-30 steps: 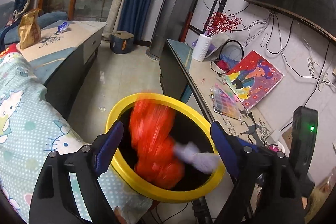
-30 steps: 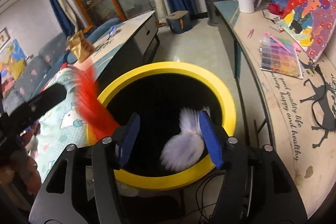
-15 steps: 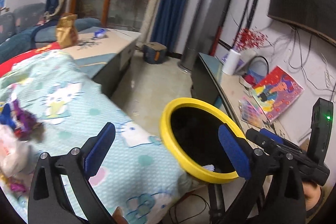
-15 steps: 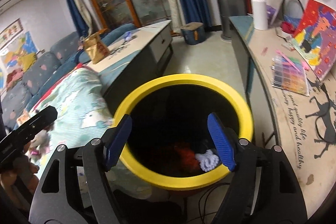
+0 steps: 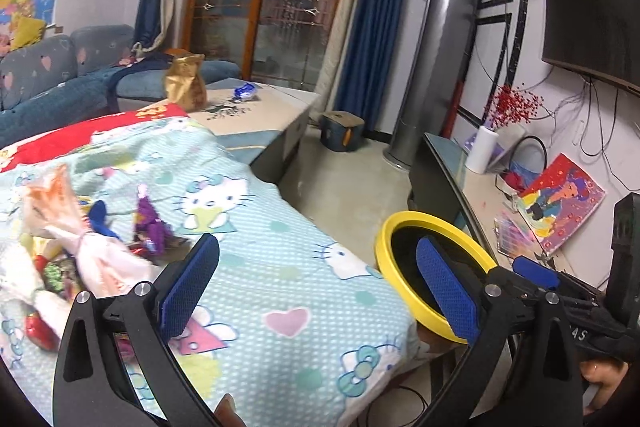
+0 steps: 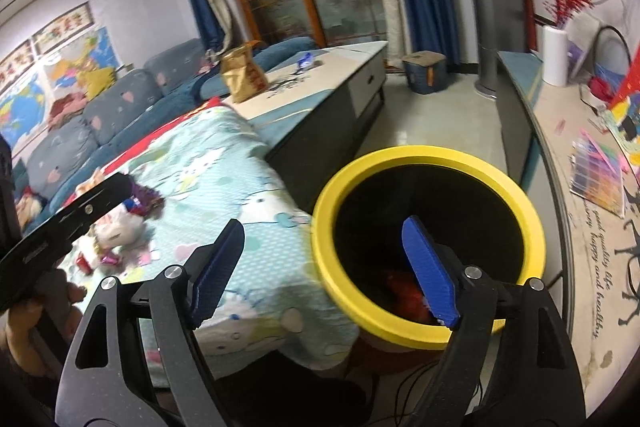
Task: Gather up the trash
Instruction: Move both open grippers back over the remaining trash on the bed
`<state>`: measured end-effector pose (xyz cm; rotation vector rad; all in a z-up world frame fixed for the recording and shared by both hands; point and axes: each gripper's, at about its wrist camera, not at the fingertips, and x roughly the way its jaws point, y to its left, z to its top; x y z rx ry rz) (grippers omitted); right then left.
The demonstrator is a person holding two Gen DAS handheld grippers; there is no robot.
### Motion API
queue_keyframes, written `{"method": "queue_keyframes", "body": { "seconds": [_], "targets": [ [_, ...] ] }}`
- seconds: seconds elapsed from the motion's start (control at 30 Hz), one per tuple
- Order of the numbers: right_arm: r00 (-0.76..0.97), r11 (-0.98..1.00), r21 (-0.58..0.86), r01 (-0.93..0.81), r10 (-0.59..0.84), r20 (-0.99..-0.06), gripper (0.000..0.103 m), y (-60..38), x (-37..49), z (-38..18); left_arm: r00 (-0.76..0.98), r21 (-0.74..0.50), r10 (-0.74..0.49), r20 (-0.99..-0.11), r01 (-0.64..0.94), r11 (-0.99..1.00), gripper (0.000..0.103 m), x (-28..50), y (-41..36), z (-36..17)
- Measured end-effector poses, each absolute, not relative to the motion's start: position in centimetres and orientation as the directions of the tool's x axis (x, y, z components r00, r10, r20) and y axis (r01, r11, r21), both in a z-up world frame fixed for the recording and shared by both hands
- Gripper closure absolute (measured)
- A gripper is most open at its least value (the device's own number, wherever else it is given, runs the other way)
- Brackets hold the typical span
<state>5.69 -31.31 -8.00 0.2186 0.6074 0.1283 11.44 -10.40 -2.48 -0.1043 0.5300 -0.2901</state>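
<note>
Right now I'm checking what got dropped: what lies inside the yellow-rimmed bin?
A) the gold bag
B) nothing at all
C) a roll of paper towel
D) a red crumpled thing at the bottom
D: the right wrist view looks down into the bin and shows a red crumpled thing at its bottom, while the gold bag stands on the low table and the paper towel roll on the side counter.

Look at the worktop (image 6: 576,211) on your right: a cursive decal (image 6: 600,267) beside its black horse figures reads roughly "good quality life" and "happy and healthy". Nothing else you see is legible.
</note>
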Motion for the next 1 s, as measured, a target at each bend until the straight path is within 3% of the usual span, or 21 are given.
{"method": "queue_keyframes", "body": {
  "seconds": [1.0],
  "targets": [
    [0.707, 0.891, 0.172, -0.421, 0.441, -0.553, 0.026, -16.8, 6.0, -5.3, 0.895, -0.206, -0.053, -0.443, -0.044, 0.978, 0.007, 8.3, 2.9, -1.3]
  ]
}}
